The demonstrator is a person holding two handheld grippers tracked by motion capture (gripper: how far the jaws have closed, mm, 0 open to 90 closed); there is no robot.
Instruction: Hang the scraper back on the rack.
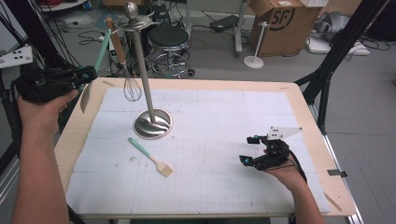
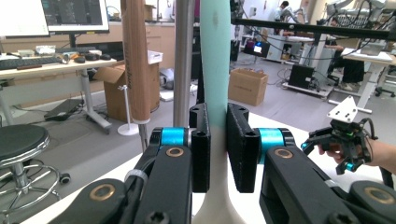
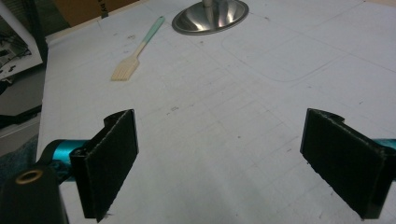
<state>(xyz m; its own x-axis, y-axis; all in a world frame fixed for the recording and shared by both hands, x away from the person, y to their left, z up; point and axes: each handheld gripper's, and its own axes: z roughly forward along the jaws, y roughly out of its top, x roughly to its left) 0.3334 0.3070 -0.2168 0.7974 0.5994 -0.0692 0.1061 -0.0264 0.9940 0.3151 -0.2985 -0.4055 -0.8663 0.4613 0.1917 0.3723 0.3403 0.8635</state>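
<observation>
The left gripper (image 1: 81, 77) is hovering off the far left corner of the desk (image 1: 308, 126), its jaws pinching the mint handle of a spatula (image 1: 100, 56). In the left gripper view the pads are pressing on that handle (image 2: 215, 70) from both sides, and the pale blade is widening out below them. In the high view the spatula is standing steeply tilted, its handle rising toward the top disc of the steel rack (image 1: 144, 79) and its blade (image 1: 85, 97) hanging down beside the desk's left edge. Whether the handle's tip is touching the disc cannot be told.

A whisk (image 1: 127, 74) with a wooden handle is hanging from the rack's top, just right of the spatula, its wire head dangling beside the pole. The rack's round base is sitting on the far left part of the white mat (image 1: 224, 140).

A brush (image 1: 150, 157) with a mint handle and a wooden head is lying flat on the mat, just near of the base.

The right gripper (image 1: 252, 151) is resting low over the near right part of the mat, well apart from everything else. Its jaws are spread wide, with bare mat showing between them in the right gripper view.
</observation>
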